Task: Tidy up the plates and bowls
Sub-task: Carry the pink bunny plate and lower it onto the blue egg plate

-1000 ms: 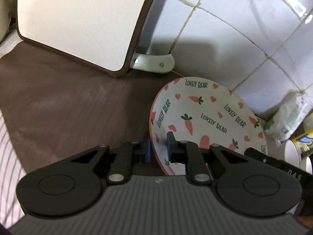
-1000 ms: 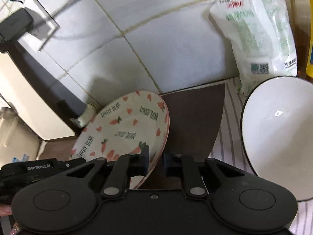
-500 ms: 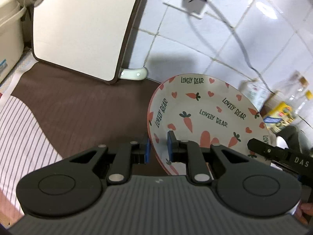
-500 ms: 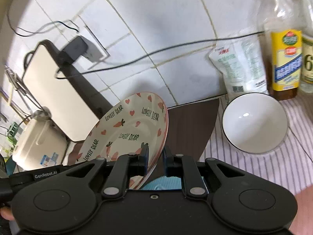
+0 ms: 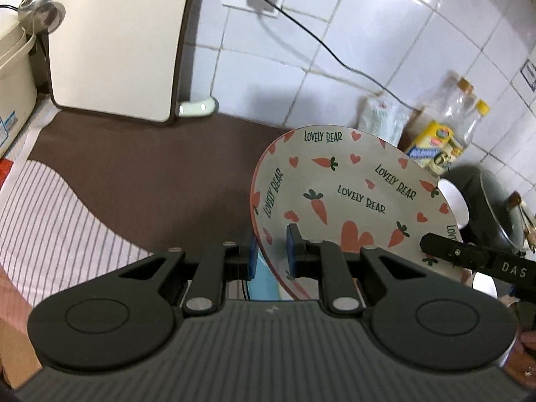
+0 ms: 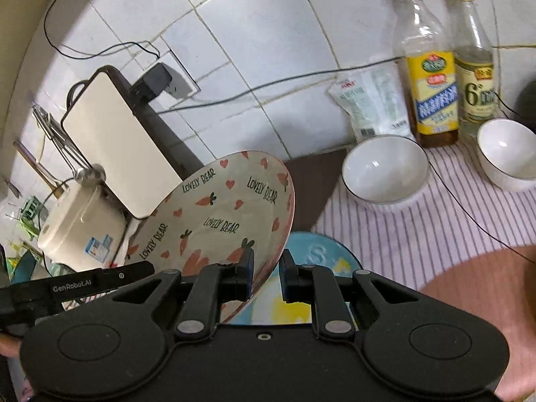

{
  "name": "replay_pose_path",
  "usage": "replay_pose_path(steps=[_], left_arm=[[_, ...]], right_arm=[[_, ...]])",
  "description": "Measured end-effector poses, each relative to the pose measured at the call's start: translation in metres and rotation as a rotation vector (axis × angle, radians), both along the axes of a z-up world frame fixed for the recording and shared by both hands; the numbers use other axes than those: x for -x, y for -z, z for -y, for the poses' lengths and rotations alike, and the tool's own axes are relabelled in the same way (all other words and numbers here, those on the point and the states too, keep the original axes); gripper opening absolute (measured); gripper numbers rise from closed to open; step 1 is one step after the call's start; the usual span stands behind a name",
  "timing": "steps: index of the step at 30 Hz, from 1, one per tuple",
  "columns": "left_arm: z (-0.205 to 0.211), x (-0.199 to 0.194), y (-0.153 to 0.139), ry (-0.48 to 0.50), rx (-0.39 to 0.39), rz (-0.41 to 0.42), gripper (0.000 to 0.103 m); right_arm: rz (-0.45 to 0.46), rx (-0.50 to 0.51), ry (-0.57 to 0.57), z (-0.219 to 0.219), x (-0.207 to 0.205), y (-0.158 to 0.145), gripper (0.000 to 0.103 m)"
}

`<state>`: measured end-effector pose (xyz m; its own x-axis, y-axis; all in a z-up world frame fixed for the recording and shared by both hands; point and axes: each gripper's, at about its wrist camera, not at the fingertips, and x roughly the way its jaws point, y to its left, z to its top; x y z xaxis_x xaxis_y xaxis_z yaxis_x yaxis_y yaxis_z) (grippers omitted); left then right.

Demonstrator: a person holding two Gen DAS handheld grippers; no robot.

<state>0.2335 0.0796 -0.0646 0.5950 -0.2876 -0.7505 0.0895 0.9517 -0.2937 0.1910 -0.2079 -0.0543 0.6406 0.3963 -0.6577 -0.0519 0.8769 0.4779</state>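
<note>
- Carrot-and-heart plate [image 5: 355,194] tilted on edge, lower centre of both wrist views, clear of the table [image 5: 140,167]; face turned toward the left-wrist lens.
- Left claw [image 5: 272,254] nearly closed, pinching the plate's lower-left rim between blue pads [image 5: 290,248]; grip at the edge, probably to keep the face free for stacking.
- Right claw [image 6: 266,273] nearly closed on the opposite rim, lower centre of the right view. Two-point hold likely there to stop a wide, slick plate swinging.
- Blue plate [image 6: 321,258] flat on the table directly under the lifted one, partly hidden by the claws; probable stack target, judging from the task.
- Two white bowls on the striped cloth [image 6: 435,227], right of frame: nearer bowl [image 6: 385,171], farther bowl [image 6: 506,150]. Not yet grouped.
- Oil bottles [image 6: 432,77] and a pouch [image 6: 372,107] against the tiled wall behind the bowls; cutting board [image 5: 114,40] leaning upper left. Loose cable across the cloth: snag risk.
</note>
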Motion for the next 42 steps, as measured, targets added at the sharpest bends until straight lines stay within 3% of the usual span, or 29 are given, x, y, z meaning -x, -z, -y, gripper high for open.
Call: replay_pose_path(steps=[9, 22, 31, 42], left_arm=[[0.01, 0.018, 0.024, 0.014, 0.016, -0.079, 0.015], [0.023, 0.009, 0.045, 0.058, -0.01, -0.167, 0.015], [0.023, 0.003, 0.059, 0.05, -0.027, -0.208, 0.015], [0.028, -0.003, 0.064, 0.045, -0.048, -0.237, 0.015]], right_arm=[[-0.068, 0.026, -0.005, 0.012, 0.022, 0.022, 0.021], [-0.185, -0.01, 0.042, 0.028, 0.019, 0.061, 0.02], [-0.242, 0.018, 0.033, 0.022, 0.015, 0.072, 0.02], [-0.245, 0.113, 0.016, 0.012, 0.013, 0.073, 0.021]])
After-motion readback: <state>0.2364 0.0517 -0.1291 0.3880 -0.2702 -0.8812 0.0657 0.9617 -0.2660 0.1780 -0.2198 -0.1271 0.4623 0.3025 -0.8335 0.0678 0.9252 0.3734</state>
